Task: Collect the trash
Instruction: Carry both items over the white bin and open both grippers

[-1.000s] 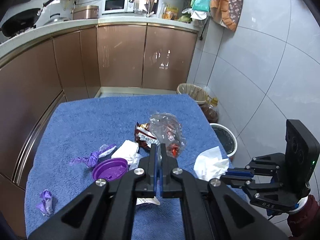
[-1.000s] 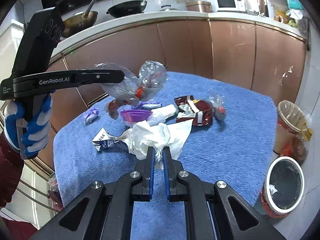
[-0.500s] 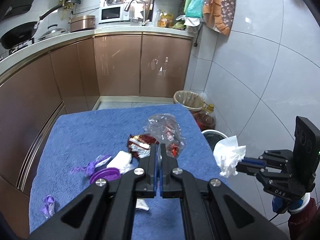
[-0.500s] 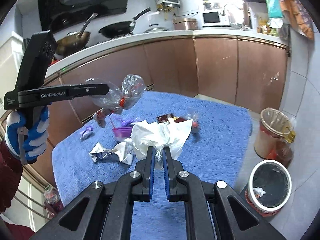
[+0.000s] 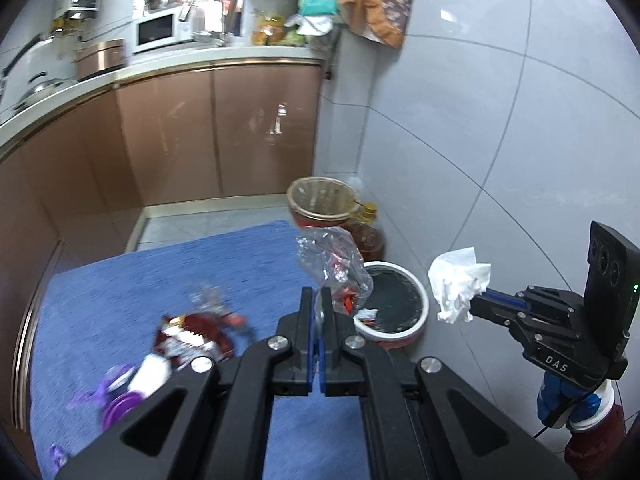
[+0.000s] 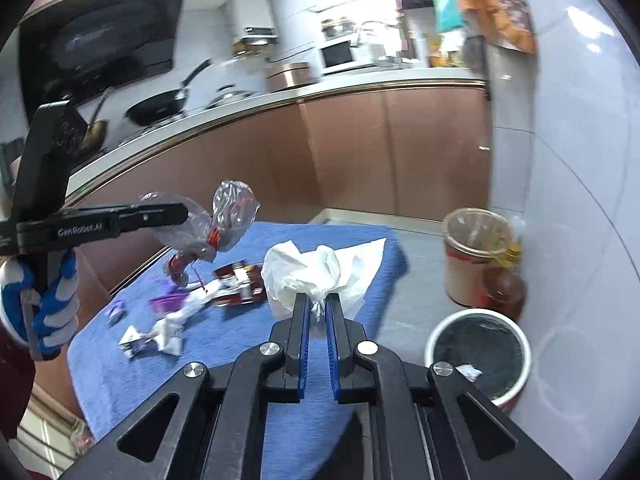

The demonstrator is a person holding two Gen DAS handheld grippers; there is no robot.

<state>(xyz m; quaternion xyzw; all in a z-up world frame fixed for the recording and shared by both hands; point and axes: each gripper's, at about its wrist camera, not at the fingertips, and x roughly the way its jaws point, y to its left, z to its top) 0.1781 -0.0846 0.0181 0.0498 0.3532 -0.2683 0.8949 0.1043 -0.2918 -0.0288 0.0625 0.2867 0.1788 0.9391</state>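
Note:
My left gripper (image 5: 319,300) is shut on a crumpled clear plastic bag (image 5: 332,264) with red bits inside, held in the air near the table's right edge; it also shows in the right wrist view (image 6: 224,220). My right gripper (image 6: 317,306) is shut on a crumpled white tissue (image 6: 320,276), seen in the left wrist view (image 5: 458,284) above the floor beside a white-rimmed black-lined trash bin (image 5: 416,310). On the blue-covered table (image 5: 160,280) lie a red snack wrapper (image 5: 192,340), a purple lid (image 5: 120,418) and small paper scraps (image 6: 160,338).
A second lined bin (image 5: 320,204) and an oil bottle (image 5: 366,228) stand on the floor behind the trash bin. Brown kitchen cabinets (image 5: 216,132) run along the back and left. A grey tiled wall (image 5: 500,140) is on the right.
Both grippers have swung right with their loads, off the table's middle and toward the white-rimmed bin. The tissue has moved from over the table to over the floor beside the bin.

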